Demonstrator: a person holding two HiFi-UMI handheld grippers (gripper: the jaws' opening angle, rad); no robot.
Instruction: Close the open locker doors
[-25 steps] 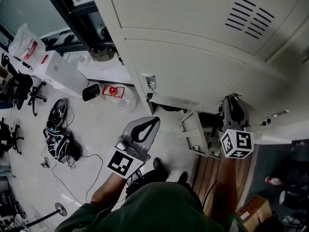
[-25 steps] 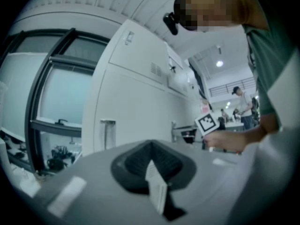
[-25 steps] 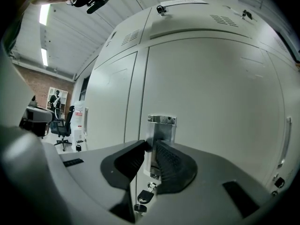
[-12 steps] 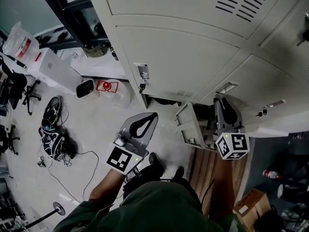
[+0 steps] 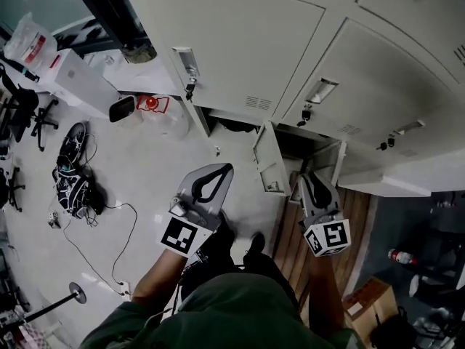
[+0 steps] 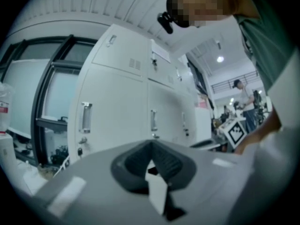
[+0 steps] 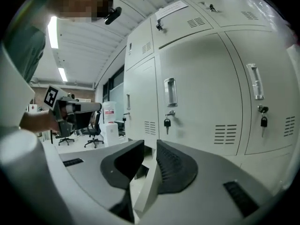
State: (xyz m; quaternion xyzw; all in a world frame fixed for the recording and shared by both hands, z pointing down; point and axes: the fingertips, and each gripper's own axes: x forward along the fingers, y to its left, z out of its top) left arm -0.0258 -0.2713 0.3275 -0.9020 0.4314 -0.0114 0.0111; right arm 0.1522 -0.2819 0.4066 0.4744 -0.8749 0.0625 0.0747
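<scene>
A pale bottom locker door stands swung open toward me, with a dark open compartment behind it. My right gripper hangs just right of that door's outer edge, its jaws a narrow gap apart. In the right gripper view the door's edge shows through the gap of the right gripper. My left gripper is held out over the floor to the left of the door, shut and empty. In its own view the left gripper points at closed lockers.
Closed lockers with handles and hanging keys fill the wall above. On the floor at left lie bags and cables, white boxes and a red-labelled bag. Wooden boards lie under the right arm. Office chairs stand far off.
My head has dropped and the lockers have slid up and left in view. The right gripper has drawn back from the open compartment toward the door's outer edge. The left gripper has barely moved.
</scene>
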